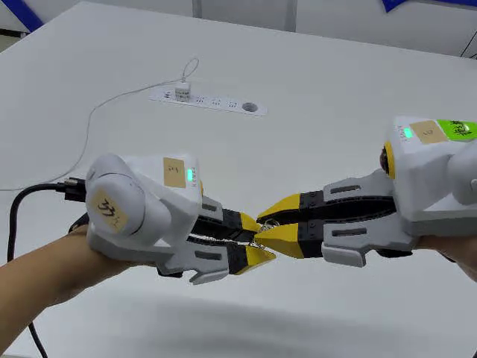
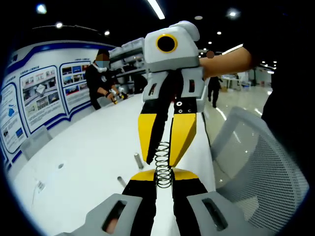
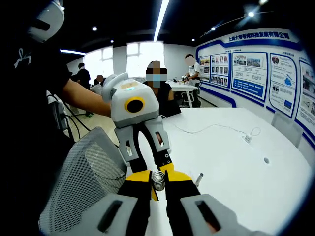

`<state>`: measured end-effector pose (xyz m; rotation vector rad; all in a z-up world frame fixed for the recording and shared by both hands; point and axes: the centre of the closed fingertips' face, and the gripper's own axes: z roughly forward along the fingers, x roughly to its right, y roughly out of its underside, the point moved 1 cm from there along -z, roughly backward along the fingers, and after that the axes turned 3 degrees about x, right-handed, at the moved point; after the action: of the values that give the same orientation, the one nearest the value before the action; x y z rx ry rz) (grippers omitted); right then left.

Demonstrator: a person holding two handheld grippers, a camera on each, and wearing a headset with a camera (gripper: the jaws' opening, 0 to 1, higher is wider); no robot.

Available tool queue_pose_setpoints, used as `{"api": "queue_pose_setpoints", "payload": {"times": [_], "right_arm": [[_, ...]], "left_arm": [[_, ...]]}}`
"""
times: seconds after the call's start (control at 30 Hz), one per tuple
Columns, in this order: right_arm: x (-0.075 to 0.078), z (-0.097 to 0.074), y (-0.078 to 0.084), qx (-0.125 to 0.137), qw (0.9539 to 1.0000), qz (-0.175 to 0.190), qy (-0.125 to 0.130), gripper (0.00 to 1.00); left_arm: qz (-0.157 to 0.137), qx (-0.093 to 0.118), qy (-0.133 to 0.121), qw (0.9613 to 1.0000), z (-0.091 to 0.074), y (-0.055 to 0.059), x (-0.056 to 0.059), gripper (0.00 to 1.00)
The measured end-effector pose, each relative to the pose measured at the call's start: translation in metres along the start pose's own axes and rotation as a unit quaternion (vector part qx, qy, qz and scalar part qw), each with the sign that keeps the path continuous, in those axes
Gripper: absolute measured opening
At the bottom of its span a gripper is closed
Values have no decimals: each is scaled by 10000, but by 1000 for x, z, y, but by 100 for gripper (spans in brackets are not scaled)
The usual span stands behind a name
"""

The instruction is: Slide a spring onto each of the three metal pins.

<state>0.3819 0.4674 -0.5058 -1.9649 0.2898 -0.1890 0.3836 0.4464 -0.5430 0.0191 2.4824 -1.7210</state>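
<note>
Left gripper [image 2: 163, 179] and right gripper [image 3: 157, 186] both pinch one spring [image 2: 163, 160] above open table [image 1: 313, 171].

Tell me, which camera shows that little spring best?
The left gripper view: the spring runs lengthwise there, with every coil clear. The right gripper view shows it end-on, as a small ring. In the head view it is too small to make out.

We record bright, even light from ceiling strips [image 3: 161, 19]. The white table [image 1: 313, 67] carries a soft shadow below the left gripper [image 1: 258, 240]. Both gripper views bend at the edges.
</note>
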Motion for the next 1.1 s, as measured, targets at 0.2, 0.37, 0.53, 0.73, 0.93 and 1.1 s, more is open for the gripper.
{"api": "queue_pose_setpoints", "payload": {"times": [0.2, 0.37, 0.53, 0.73, 0.93, 1.1], "right_arm": [[1, 4, 1, -32, 10000, -30, 75, 11], [4, 4, -1, -6, 9999, -31, 114, 11], [11, 1, -4, 32, 9998, -21, 202, 11], [24, -4, -2, 44, 9992, 15, 396, 11], [41, -10, 3, 5, 9978, 92, 659, 11], [55, -14, 6, -6, 9960, 160, 879, 11]], "left_arm": [[-181, -43, 4, 9998, 0, 3, -1, 11], [-221, -35, -92, 9997, -1, 4, -4, 12], [-288, -177, -202, 9992, -4, 10, -8, 23], [-535, -211, -298, 9979, -10, 15, -13, 35], [-639, -216, -501, 9965, -15, 19, -20, 52], [-695, -262, -655, 9951, -16, 23, -26, 64]]}}
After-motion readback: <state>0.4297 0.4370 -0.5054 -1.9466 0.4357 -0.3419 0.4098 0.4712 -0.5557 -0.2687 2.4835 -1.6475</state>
